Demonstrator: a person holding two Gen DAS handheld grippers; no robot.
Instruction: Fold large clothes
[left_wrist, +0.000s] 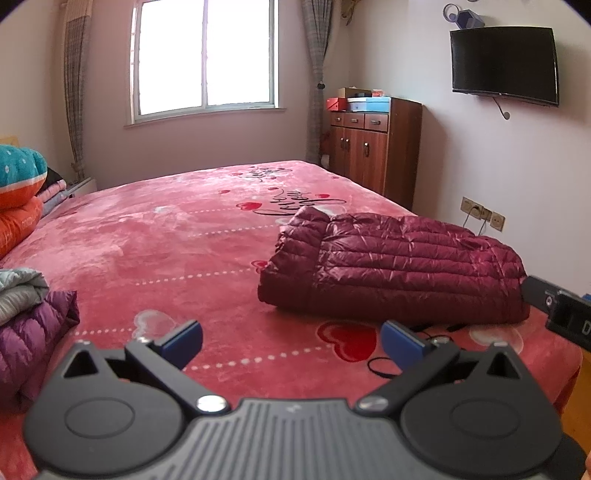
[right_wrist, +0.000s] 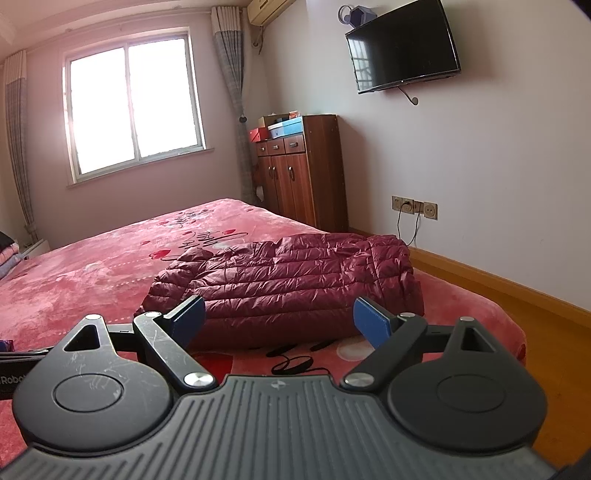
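A maroon quilted down jacket lies folded into a compact bundle on the pink heart-print bed, near its right edge. In the right wrist view the same jacket sits just beyond the fingertips. My left gripper hovers open over the blanket, short of the jacket and to its left, with nothing between its blue pads. My right gripper is also open and empty, held just in front of the jacket's near edge. Part of the right gripper's body shows at the right edge of the left wrist view.
A purple down garment under a grey folded cloth lies at the bed's left edge, with orange and teal bedding behind. A wooden cabinet stands against the wall. The bed's right edge drops to wooden floor.
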